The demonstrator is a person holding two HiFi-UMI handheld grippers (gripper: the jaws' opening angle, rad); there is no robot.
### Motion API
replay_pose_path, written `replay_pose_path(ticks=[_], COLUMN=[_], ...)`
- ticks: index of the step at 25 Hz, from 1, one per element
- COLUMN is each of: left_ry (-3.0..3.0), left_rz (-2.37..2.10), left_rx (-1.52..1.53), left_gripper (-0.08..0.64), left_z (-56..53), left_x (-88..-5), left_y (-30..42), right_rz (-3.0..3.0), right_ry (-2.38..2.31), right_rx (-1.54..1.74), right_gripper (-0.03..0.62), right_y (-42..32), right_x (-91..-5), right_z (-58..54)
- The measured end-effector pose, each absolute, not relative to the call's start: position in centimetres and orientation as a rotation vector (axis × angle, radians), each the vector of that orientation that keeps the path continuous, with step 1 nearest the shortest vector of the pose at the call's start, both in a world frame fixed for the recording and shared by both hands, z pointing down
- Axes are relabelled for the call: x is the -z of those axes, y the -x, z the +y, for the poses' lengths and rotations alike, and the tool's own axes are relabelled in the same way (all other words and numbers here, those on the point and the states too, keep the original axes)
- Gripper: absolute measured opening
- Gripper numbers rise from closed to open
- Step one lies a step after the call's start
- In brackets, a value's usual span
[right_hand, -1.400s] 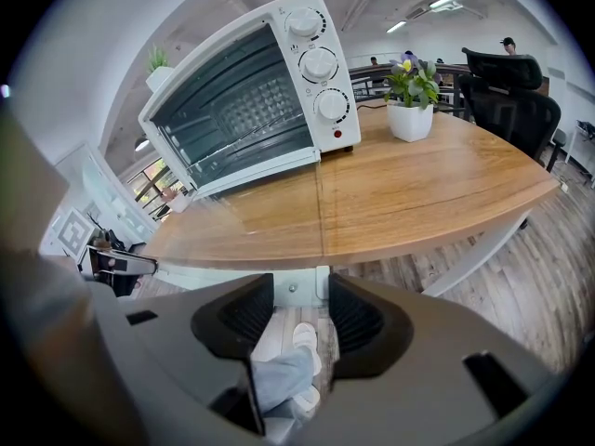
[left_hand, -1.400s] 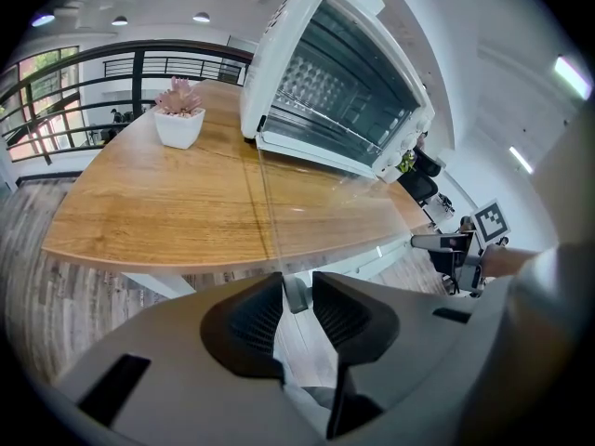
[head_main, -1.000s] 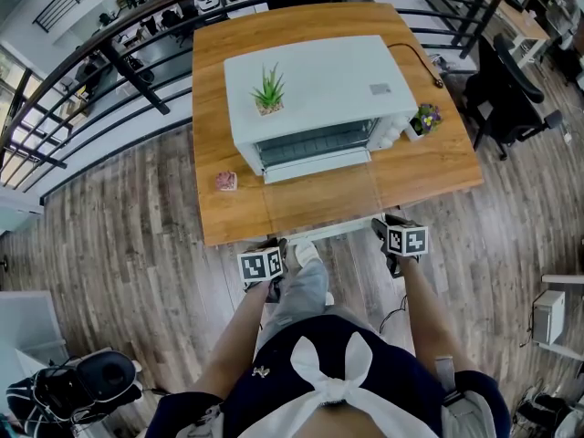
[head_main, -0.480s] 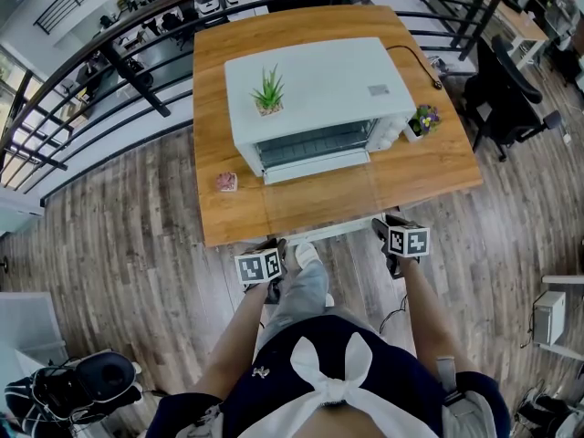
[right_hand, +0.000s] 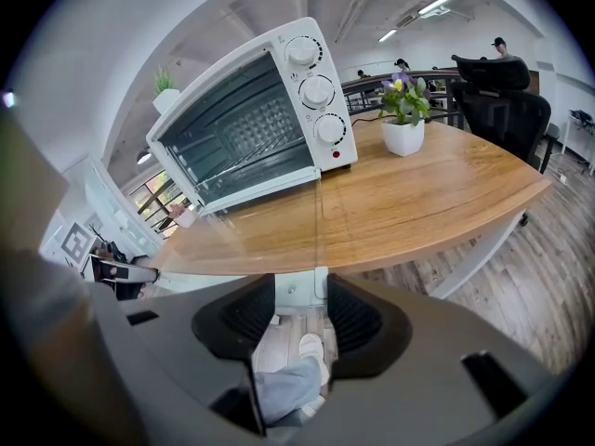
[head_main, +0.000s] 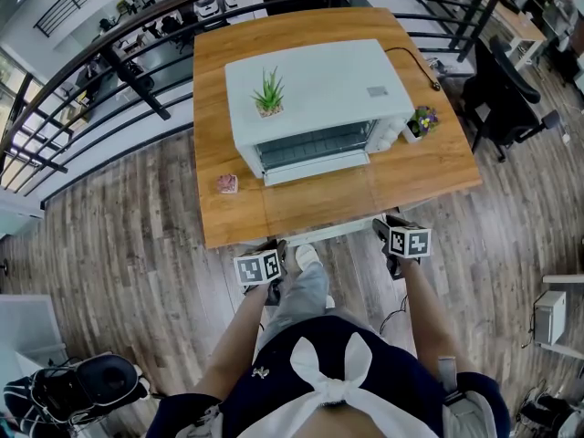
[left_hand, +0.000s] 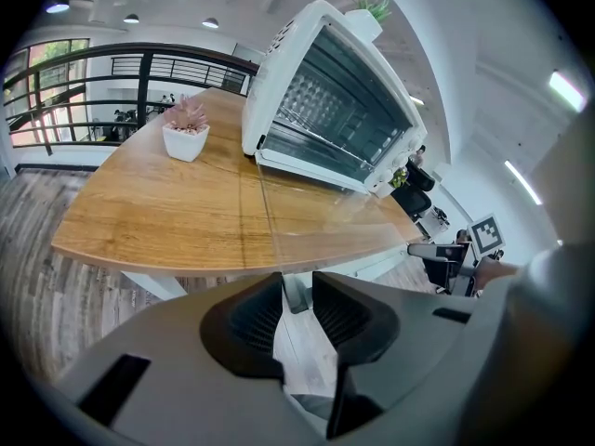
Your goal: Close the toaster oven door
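Door (head_main: 319, 199) lies flat, open, reaching out from oven (head_main: 319, 89); handle (head_main: 324, 230) at end farthest from oven, running crosswise. Left gripper (head_main: 275, 247) pinches one handle end, right gripper (head_main: 383, 229) the other. Closing swing: up, toward oven.

Wooden table (head_main: 438, 167): white toaster oven (head_main: 319, 85), glass door (head_main: 315, 194) dropped flat toward 6 o'clock. Green plant (head_main: 268, 94) on its roof; pink pot (head_main: 226, 182) at 8 o'clock, purple flowers (head_main: 426, 117) at 3. Left gripper (head_main: 276, 245) and right gripper (head_main: 380, 224) flank the door handle (head_main: 324, 231).
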State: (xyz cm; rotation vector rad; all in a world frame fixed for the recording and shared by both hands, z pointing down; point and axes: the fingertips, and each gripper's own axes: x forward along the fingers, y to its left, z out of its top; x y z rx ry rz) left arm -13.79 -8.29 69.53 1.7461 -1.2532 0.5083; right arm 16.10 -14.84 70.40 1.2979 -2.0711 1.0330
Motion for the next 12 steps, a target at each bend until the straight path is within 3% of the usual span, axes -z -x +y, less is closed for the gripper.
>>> replay_pose_path(ticks=[12], left_ry=[-1.757], left_rz=[-1.257], left_rx=[-0.453], left_gripper=[0.11], left_z=[-8.4], left_x=[-68.3], left_y=[13.8], right_rz=[-2.098], right_ry=[-1.321], right_rx=[-1.038], right_gripper=[0.183], right_y=[-16.1], right_x=[-69.5], right_z=[-14.8])
